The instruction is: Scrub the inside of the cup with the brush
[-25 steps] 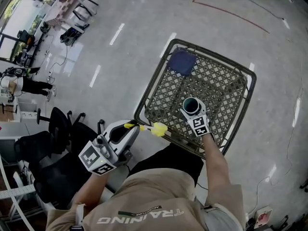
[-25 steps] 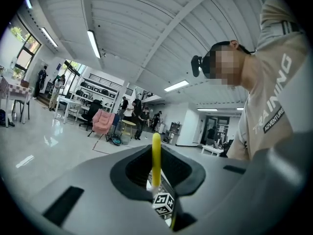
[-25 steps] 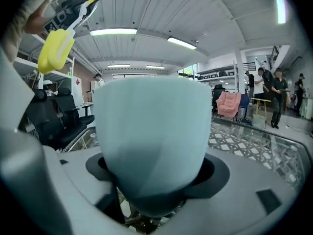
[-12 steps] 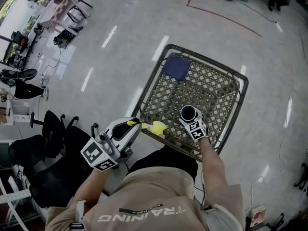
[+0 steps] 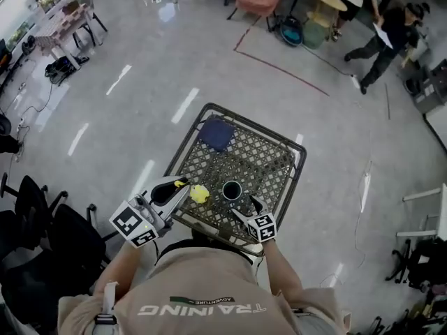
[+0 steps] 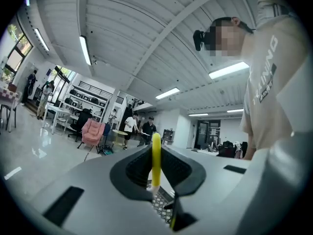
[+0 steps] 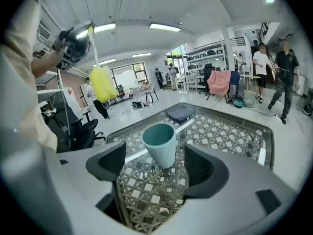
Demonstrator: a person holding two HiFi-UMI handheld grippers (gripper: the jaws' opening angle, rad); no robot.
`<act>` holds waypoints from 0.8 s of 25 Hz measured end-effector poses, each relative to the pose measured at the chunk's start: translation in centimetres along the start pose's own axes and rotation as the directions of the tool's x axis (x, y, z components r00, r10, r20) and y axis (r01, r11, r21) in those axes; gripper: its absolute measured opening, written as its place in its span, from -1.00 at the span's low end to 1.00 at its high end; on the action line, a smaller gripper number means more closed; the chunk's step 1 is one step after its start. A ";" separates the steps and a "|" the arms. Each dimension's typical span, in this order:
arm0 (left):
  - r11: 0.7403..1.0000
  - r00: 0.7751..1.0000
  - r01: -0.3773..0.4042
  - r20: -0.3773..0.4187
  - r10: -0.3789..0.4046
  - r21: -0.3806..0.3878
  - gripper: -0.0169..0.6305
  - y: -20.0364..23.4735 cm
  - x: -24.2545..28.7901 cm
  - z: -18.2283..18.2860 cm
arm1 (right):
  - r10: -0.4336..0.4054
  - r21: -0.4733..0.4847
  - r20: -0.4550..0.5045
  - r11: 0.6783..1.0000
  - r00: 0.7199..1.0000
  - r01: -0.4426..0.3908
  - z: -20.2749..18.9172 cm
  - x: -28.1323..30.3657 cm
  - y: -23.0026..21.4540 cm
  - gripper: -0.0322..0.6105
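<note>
floor (image 5: 140, 61): shiny pale grey, smooth, with streaks of light reflecting off it and a thin red line running across at 1 o'clock

table (image 5: 269, 162): squarish with rounded corners. The top is an open woven lattice inside a dark rim, so you can see right through it.

cloth (image 5: 216, 134): dark blue, soft and rumpled, lying flat in the table's 11 o'clock corner

left gripper (image 5: 180, 185): chunky grey plastic shell with black pads, off the table's 8 o'clock edge. Jaws are pinched nearly together on the brush's thin handle, which runs straight up between the pads in the left gripper view.

right gripper (image 5: 246, 204): same grey build, sitting at 5 o'clock of the cup and aimed at it. Jaws are spread wide and the cup stands in the gap, with lattice showing on both sides. Not gripping anything.

cup (image 7: 159, 143): smooth teal, tapered, wider at the mouth. It's upright on the lattice near the table's 6 o'clock edge, mouth up.

brush (image 5: 200, 194): skinny yellow handle with a fat yellow head on the end. The head is at 9 o'clock of the cup, just beside it in the head view, and the right gripper view shows it held up off the table.
</note>
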State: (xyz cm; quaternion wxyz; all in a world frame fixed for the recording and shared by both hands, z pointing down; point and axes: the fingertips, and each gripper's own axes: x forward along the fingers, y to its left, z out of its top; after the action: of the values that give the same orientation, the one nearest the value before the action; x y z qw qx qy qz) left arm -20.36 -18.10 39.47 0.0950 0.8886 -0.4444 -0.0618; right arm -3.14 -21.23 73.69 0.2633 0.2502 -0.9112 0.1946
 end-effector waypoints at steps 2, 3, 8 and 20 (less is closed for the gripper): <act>1.000 1.000 0.013 0.017 -0.013 -0.003 -0.78 0.5 0.0 0.8 | -0.002 -0.023 0.065 1.000 0.998 0.003 4.0 -2.9 1.2 0.32; 1.000 1.000 0.017 0.022 -0.016 -0.009 -0.78 0.8 -0.3 1.1 | -0.003 -0.041 0.102 0.999 0.995 0.008 6.1 -4.0 2.0 0.30; 0.999 0.998 0.046 0.032 -0.046 -0.012 -0.78 1.5 -1.4 0.9 | -0.025 -0.133 0.303 0.989 0.953 0.068 15.4 -8.8 6.2 -0.39; 0.992 0.992 0.101 0.074 -0.106 0.071 -0.78 -2.1 3.9 4.4 | 0.090 -0.289 0.499 0.955 0.862 0.067 29.1 -18.6 8.0 -0.85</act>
State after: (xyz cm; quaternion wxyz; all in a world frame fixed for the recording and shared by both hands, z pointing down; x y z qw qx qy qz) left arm -17.20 -20.51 34.57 0.0445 0.9101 -0.4029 -0.0864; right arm -5.04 -22.41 38.27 0.0481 0.2446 -0.9683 -0.0155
